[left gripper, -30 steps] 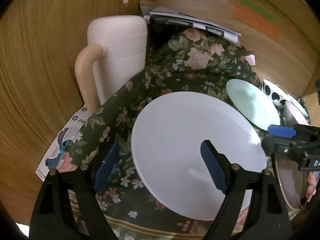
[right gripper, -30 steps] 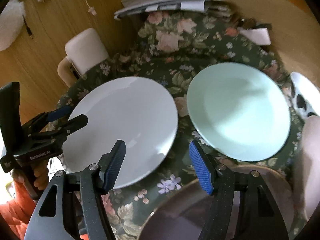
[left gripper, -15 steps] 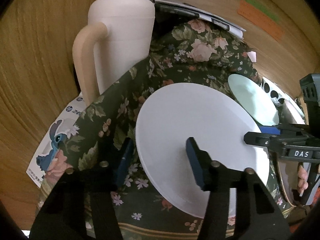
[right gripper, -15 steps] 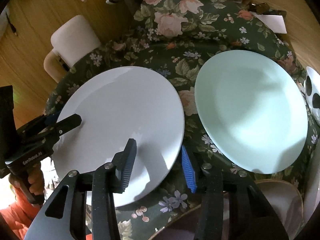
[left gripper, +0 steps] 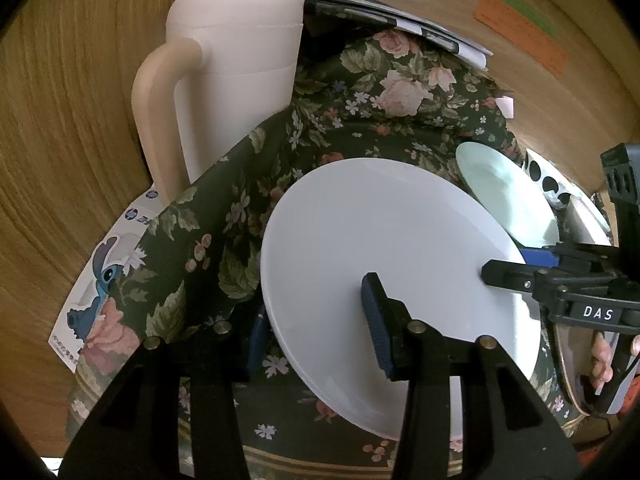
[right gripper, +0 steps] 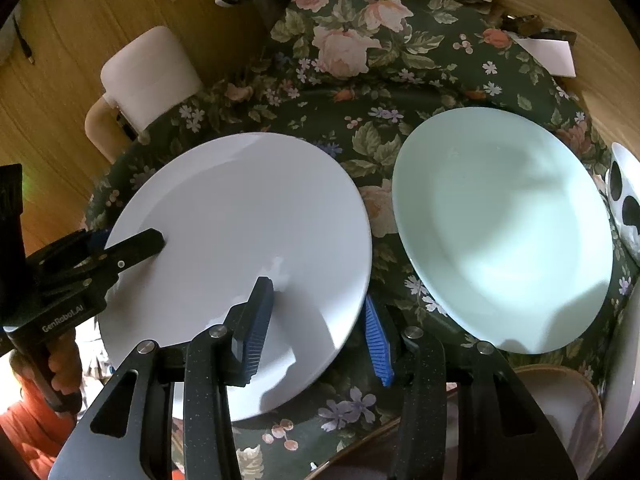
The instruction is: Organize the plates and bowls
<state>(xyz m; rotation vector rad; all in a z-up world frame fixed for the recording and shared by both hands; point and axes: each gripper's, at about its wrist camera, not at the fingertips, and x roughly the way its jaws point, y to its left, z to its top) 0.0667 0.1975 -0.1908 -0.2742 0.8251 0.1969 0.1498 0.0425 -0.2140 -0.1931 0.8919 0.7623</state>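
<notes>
A white plate [left gripper: 380, 264] lies on the dark floral cloth [left gripper: 360, 112]; it also shows in the right wrist view [right gripper: 240, 232]. My left gripper [left gripper: 316, 324] straddles the plate's left rim, one finger above it and one below, with the jaws still apart. My right gripper [right gripper: 316, 324] straddles the opposite rim the same way, with a gap between its pads. A pale green plate [right gripper: 504, 224] lies just right of the white one, untouched; it also shows in the left wrist view [left gripper: 508, 196].
A tall white jug [left gripper: 236, 76] with a beige handle stands at the back left. A black-spotted white dish [right gripper: 626, 204] sits at the far right. A wood-rimmed dish [right gripper: 560, 408] lies at the near right. Papers [left gripper: 400, 16] lie against the wooden wall.
Both grippers moved in onto the white plate's opposite rims and narrowed their jaws around it. The plates have not visibly moved.
</notes>
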